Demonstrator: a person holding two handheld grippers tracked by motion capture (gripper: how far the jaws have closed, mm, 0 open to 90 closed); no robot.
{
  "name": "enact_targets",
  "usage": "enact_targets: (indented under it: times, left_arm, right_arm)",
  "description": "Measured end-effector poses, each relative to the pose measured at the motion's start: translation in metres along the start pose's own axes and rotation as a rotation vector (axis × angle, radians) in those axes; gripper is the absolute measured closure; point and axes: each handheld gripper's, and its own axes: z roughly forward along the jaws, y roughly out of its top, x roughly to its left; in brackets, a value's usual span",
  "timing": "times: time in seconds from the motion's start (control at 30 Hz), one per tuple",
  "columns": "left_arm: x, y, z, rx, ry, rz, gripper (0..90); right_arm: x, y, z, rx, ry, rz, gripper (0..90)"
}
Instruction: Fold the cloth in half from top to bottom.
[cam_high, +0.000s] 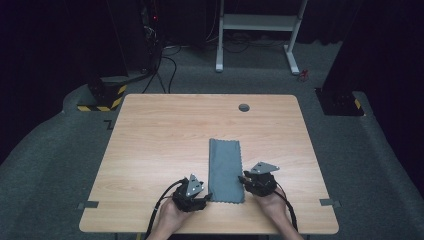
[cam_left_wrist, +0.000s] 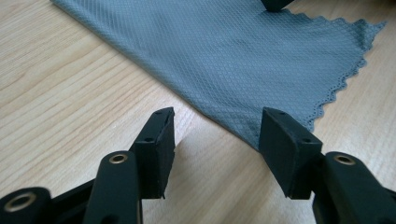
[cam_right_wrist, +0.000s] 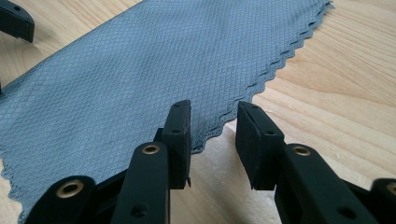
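A grey-blue cloth (cam_high: 226, 170) lies folded into a long strip on the wooden table (cam_high: 165, 135), its short end near the front edge. My left gripper (cam_high: 208, 196) rests at the strip's near left corner. In the left gripper view its jaws (cam_left_wrist: 215, 135) stand open, and the cloth's (cam_left_wrist: 243, 56) corner lies flat between them, unpressed. My right gripper (cam_high: 243, 178) sits at the strip's right side. Its jaws (cam_right_wrist: 212, 135) are open around the scalloped edge of the cloth (cam_right_wrist: 140, 79), which lies flat on the wood.
A round cable hole (cam_high: 244, 107) sits near the table's far edge. Tape marks (cam_high: 88, 205) are stuck at the front corners. Behind the table stand a white desk frame (cam_high: 257, 30) and a yellow-and-black striped base (cam_high: 102, 97) on grey carpet.
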Motion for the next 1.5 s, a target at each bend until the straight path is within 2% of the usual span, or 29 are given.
enact_targets:
  times: [0.17, 0.43, 0.53, 0.63, 0.73, 0.8, 0.97, 1.07, 1.13, 1.2, 1.23, 1.27, 1.37, 1.5]
  left_arm:
    - [-0.002, -0.002, -0.003, 0.000, 0.010, 0.011, 47.6]
    - [-0.002, -0.007, -0.009, 0.009, -0.006, -0.003, 48.1]
    - [0.000, -0.008, -0.010, 0.013, -0.027, -0.018, 48.1]
    - [0.003, -0.004, -0.009, 0.024, -0.040, -0.007, 45.9]
    - [0.008, 0.005, -0.006, 0.006, -0.050, -0.012, 45.3]
    - [0.017, 0.016, 0.001, -0.004, -0.029, -0.018, 45.7]
    - [0.034, 0.032, 0.017, -0.002, -0.028, -0.045, 46.4]
    - [0.048, 0.046, 0.034, -0.001, -0.009, -0.064, 47.5]
    - [0.051, 0.048, 0.037, -0.001, -0.007, -0.069, 47.8]
    - [0.058, 0.056, 0.048, -0.002, -0.006, -0.101, 48.2]
    - [0.065, 0.062, 0.056, 0.007, 0.015, -0.112, 48.4]
    - [0.065, 0.062, 0.056, 0.007, 0.015, -0.112, 48.5]
    - [0.074, 0.072, 0.069, 0.020, 0.046, -0.137, 49.2]
    - [0.083, 0.081, 0.079, 0.035, 0.080, -0.146, 50.6]
  right_arm:
    - [0.006, 0.000, -0.001, 0.010, 0.001, -0.027, 65.8]
    - [0.013, -0.003, -0.005, 0.004, 0.016, -0.034, 65.9]
    - [0.015, -0.004, -0.006, 0.011, 0.022, -0.047, 65.7]
    - [0.013, -0.002, -0.005, 0.018, 0.029, -0.047, 64.7]
    - [0.009, 0.001, -0.003, 0.012, 0.020, -0.031, 68.4]
    - [0.001, 0.006, 0.001, -0.003, 0.021, 0.001, 72.6]
    - [-0.007, 0.015, 0.008, -0.003, 0.023, 0.035, 75.9]
    - [-0.006, 0.026, 0.015, -0.003, 0.017, 0.023, 76.9]
    - [-0.007, 0.028, 0.017, -0.006, 0.012, 0.020, 77.1]
    - [-0.011, 0.035, 0.024, -0.002, -0.001, 0.031, 77.6]
    - [-0.013, 0.037, 0.026, 0.001, -0.003, 0.042, 77.8]
    - [-0.013, 0.037, 0.026, 0.001, -0.003, 0.042, 77.8]
    - [-0.019, 0.041, 0.032, 0.007, -0.019, 0.063, 78.4]
    - [-0.023, 0.045, 0.039, 0.018, -0.032, 0.056, 79.5]
